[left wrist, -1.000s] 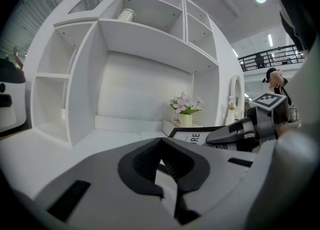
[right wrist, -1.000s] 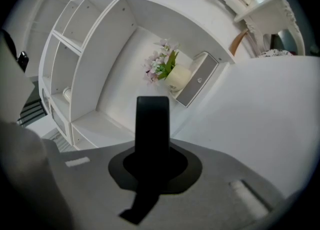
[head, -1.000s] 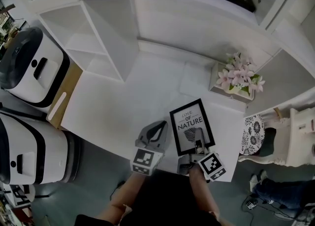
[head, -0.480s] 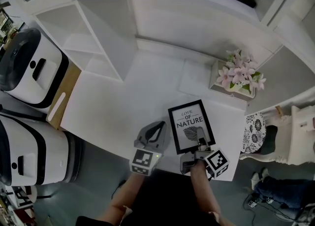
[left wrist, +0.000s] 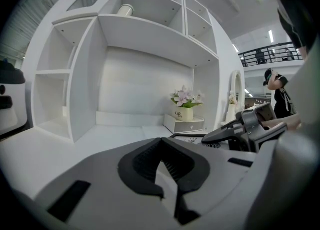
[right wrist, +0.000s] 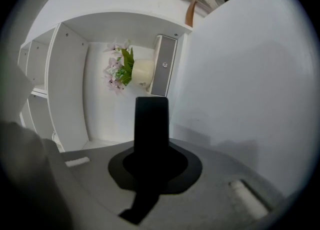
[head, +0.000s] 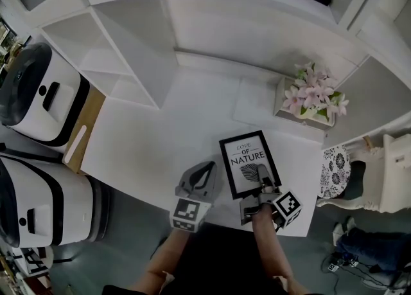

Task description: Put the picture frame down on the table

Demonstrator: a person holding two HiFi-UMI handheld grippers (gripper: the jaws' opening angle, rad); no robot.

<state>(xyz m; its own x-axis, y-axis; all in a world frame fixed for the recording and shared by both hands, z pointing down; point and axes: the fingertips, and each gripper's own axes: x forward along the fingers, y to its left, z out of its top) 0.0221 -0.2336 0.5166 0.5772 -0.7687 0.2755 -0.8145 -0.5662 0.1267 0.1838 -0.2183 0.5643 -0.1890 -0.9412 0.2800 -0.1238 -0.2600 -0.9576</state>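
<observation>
Clenched on the near short edge of the picture frame, the right claw holds it low over the worktop, near the front edge. Its long axis runs straight away from the claw towards the back wall. I cannot tell whether it already rests flat. The frame is a slim black rectangle around a smooth white print, and the worktop is plain, hard and white. The left claw waits just beside the frame, closed and empty.

Pink flowers top a small white drawer box, right of open white shelving.
</observation>
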